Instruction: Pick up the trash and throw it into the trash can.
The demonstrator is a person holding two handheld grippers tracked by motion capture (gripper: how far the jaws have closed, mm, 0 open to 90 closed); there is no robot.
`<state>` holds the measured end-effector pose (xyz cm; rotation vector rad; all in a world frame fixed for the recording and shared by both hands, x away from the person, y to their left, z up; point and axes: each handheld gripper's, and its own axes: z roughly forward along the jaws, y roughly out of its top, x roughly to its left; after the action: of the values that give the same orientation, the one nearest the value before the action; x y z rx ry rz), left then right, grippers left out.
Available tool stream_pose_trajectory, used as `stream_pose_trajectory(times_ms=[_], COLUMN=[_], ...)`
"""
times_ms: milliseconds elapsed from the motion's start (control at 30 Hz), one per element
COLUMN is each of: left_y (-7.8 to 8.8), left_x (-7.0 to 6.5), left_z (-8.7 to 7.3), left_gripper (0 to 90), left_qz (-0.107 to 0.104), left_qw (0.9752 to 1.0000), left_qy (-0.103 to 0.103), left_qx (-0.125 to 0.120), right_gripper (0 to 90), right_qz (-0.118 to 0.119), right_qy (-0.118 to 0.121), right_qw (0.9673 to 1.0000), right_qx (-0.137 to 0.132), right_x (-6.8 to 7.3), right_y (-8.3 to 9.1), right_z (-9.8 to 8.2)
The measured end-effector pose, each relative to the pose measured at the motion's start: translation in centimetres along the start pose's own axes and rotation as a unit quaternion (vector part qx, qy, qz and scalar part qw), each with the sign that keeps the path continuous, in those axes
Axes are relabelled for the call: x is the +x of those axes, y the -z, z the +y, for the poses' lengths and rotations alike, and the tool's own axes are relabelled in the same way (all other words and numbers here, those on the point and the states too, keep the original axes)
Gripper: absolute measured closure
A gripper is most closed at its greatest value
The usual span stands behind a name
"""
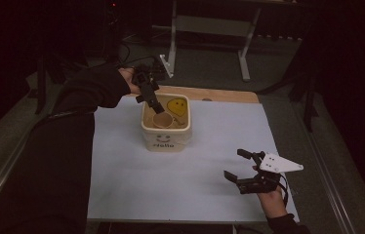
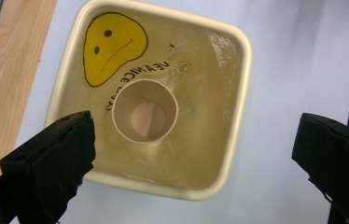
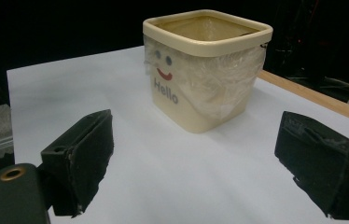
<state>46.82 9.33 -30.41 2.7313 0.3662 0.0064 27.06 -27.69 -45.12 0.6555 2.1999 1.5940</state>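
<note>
A cream square bin (image 1: 166, 136) with a printed face and "Hello" on its front stands on the white sheet (image 1: 136, 180). A brown paper cup (image 1: 162, 120) stands upright inside it, beside a yellow smiley (image 1: 177, 107) on the inner wall. My left gripper (image 1: 157, 108) hangs open over the bin's mouth. In the left gripper view I look straight down at the cup (image 2: 144, 110), and my left gripper (image 2: 193, 140) has wide jaws with nothing between them. My right gripper (image 1: 234, 164) rests open at the near right. In the right gripper view it (image 3: 196, 135) faces the bin (image 3: 196, 98) from a distance.
A strip of bare wooden tabletop (image 1: 224, 95) shows behind the bin. Metal table legs (image 1: 243, 53) stand on the dark floor beyond. The sheet's right edge (image 1: 280, 156) lies close to my right hand. A clear liner (image 3: 219, 88) hangs over the bin's wall.
</note>
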Motion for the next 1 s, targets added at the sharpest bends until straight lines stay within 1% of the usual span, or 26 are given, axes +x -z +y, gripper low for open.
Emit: stream_pose_trajectory(times_ms=[67, 167, 233, 300, 367, 400, 433, 467, 500, 533, 600, 633, 667, 700, 733, 800, 833, 867, 967, 1000], left_y=[0.3, 0.6, 0.8, 0.9, 1.1, 1.2, 1.3, 1.4, 1.5, 1.6, 1.7, 1.8, 1.9, 2.0, 2.0, 2.0, 1.9, 1.9, 1.7, 1.7], left_x=[-0.4, -1.1, -1.4, -1.7, -2.0, -2.1, -2.2, -2.3, -2.4, -2.5, -2.7, -2.8, -3.0, -3.2, -3.4, -3.8, -4.1, -4.2, -4.9, -5.1], left_z=[-0.3, -0.9, -1.5, -2.2, -3.0, -3.4, -3.8, -4.2, -4.6, -4.9, -5.6, -5.9, -6.2, -6.5, -6.7, -7.3, -7.7, -8.0, -8.8, -9.1], left_gripper=[0.3, 0.3, 0.3, 0.3, 0.3, 0.3, 0.3, 0.3, 0.3, 0.3, 0.3, 0.3, 0.3, 0.3, 0.3, 0.3, 0.3, 0.3, 0.3, 0.3], left_qz=[-0.001, 0.004, 0.001, -0.001, 0.003, 0.0, 0.006, 0.005, 0.002, 0.009, 0.008, 0.014, 0.01, 0.011, 0.015, 0.013, 0.011, 0.01, 0.013, 0.01], left_qw=[1.0, 0.9999, 0.9996, 0.9993, 0.9992, 0.9991, 0.9991, 0.9989, 0.9989, 0.999, 0.9989, 0.9986, 0.9983, 0.9981, 0.9976, 0.9973, 0.9967, 0.9967, 0.9966, 0.9963], left_qy=[0.005, 0.006, 0.009, 0.007, 0.01, 0.015, 0.015, 0.017, 0.021, 0.022, 0.028, 0.03, 0.031, 0.033, 0.034, 0.035, 0.039, 0.039, 0.04, 0.04], left_qx=[-0.004, -0.012, -0.026, -0.036, -0.038, -0.039, -0.04, -0.043, -0.041, -0.039, -0.038, -0.042, -0.048, -0.05, -0.058, -0.064, -0.07, -0.07, -0.071, -0.076], right_gripper=[11.4, 11.4, 11.5, 11.4, 11.4, 11.5, 11.4, 11.4, 11.4, 11.4, 11.5, 11.4, 11.4, 11.4, 11.4, 11.4, 11.4, 11.5, 11.4, 11.4], right_qz=[-0.001, -0.001, -0.002, -0.001, -0.001, -0.001, -0.001, -0.001, 0.0, 0.0, 0.001, 0.002, 0.002, 0.002, 0.002, 0.002, 0.002, 0.002, 0.002, 0.002], right_qy=[0.0, 0.001, 0.0, 0.002, 0.002, 0.003, 0.003, 0.004, 0.004, 0.004, 0.002, 0.003, 0.003, 0.003, 0.004, 0.006, 0.006, 0.006, 0.006, 0.006], right_qw=[1.0, 1.0, 1.0, 1.0, 1.0, 1.0, 1.0, 1.0, 1.0, 1.0, 1.0, 1.0, 1.0, 1.0, 1.0, 1.0, 1.0, 1.0, 1.0, 1.0], right_qx=[0.0, 0.0, 0.0, 0.0, 0.001, 0.001, 0.001, 0.001, 0.002, 0.003, 0.005, 0.005, 0.005, 0.005, 0.006, 0.007, 0.006, 0.006, 0.007, 0.007], right_x=[0.0, 0.0, 0.0, 0.1, 0.1, 0.1, 0.1, 0.1, 0.1, 0.1, 0.1, 0.1, 0.1, 0.1, 0.2, 0.2, 0.2, 0.2, 0.1, 0.1], right_y=[0.0, 0.0, 0.0, 0.0, -0.1, -0.1, -0.1, -0.1, -0.1, -0.2, -0.2, -0.3, -0.3, -0.3, -0.3, -0.3, -0.3, -0.3, -0.3, -0.3], right_z=[0.0, 0.0, 0.0, 0.0, 0.1, 0.1, 0.1, 0.1, 0.1, 0.1, 0.0, 0.0, 0.1, 0.1, 0.1, 0.1, 0.1, 0.1, 0.1, 0.1])
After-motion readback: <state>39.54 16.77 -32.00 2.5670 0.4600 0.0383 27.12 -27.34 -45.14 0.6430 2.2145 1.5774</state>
